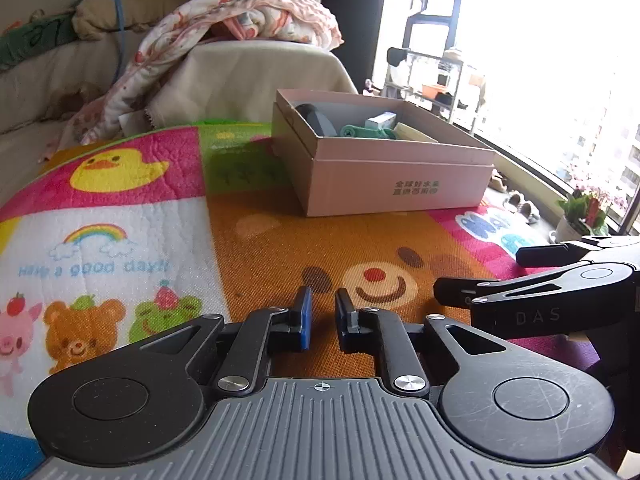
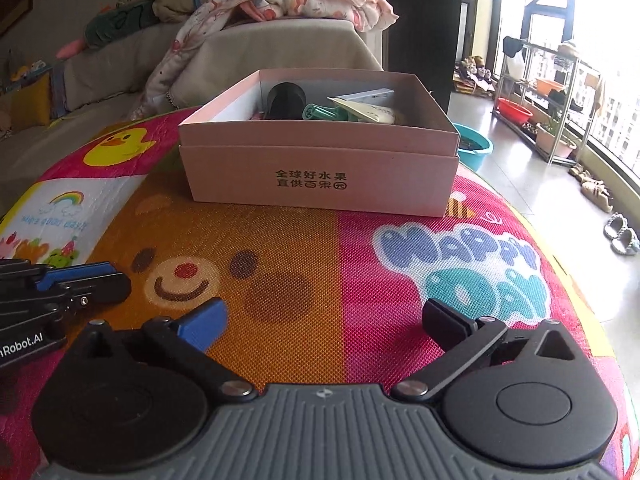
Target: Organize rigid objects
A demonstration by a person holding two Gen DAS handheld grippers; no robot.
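A pink cardboard box stands open on the colourful play mat. Inside it lie a black cylinder, a green plastic piece, a white strip and a cream card. My left gripper rests low over the bear face on the mat, short of the box, shut with nothing between its pads. To its right, my right gripper hovers over the mat with its fingers spread wide and empty. Each gripper shows at the edge of the other's view.
Behind the mat is a beige sofa draped with a patterned blanket. On the floor to the right are a teal basin, slippers, a metal rack and a potted plant by the window.
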